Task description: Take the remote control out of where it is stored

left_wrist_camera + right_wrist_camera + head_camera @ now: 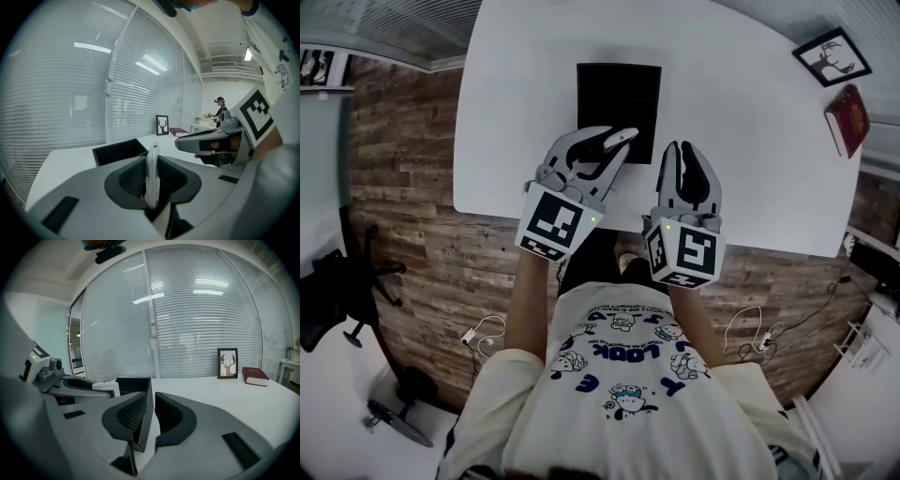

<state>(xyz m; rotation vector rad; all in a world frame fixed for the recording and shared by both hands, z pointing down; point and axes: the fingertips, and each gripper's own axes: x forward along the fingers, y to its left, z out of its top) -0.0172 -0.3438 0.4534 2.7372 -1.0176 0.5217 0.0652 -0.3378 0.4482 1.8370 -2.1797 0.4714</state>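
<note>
White remote (152, 173) clamped edge-on in the left tongs (617, 141), black box (619, 94) just beyond them, its near corner wall pinched by the right tongs (686, 150), white counter (741, 122) beneath.

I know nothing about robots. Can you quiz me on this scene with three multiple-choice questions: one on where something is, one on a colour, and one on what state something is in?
1. Where does the red book lie?
A. on the floor
B. on the table, beside the framed picture
C. on a chair

2. What colour is the open box?
A. white
B. red
C. black

3. What is the left gripper doing?
A. clamping the white remote
B. hanging empty
C. gripping the book

Answers:
1. B: the head view shows it next to the frame, at the table's far right.
2. C: its walls and inside are black.
3. A: the remote stands pinched between the two pads.
</note>
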